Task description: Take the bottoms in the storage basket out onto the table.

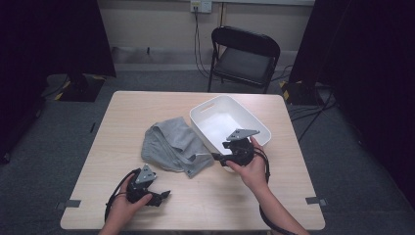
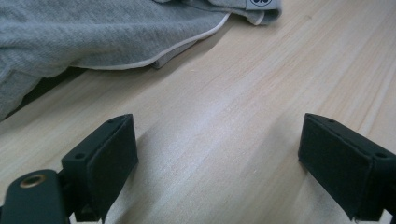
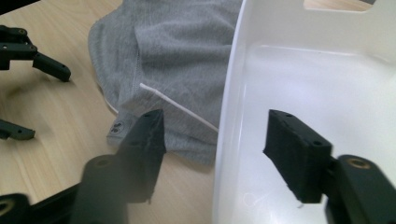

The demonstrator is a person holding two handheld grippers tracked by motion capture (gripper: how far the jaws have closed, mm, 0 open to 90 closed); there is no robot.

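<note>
Right gripper view: my right gripper [image 3: 212, 140] straddles near wall of white plastic bin [image 3: 229, 93], jaws apart, one inside, one outside, nothing pinched yet. Grey sweatshirt [image 3: 182, 60] lies on table [image 1: 205, 205], touching bin's outer wall. Risk: closing here could catch sweatshirt edge with wall, dragging both. My left gripper [image 2: 217, 154] idle, jaws wide, empty, near sweatshirt.

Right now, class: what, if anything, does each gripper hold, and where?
Nothing yet. The right gripper straddles the bin rim, jaws open; the left gripper is open over bare table.
</note>
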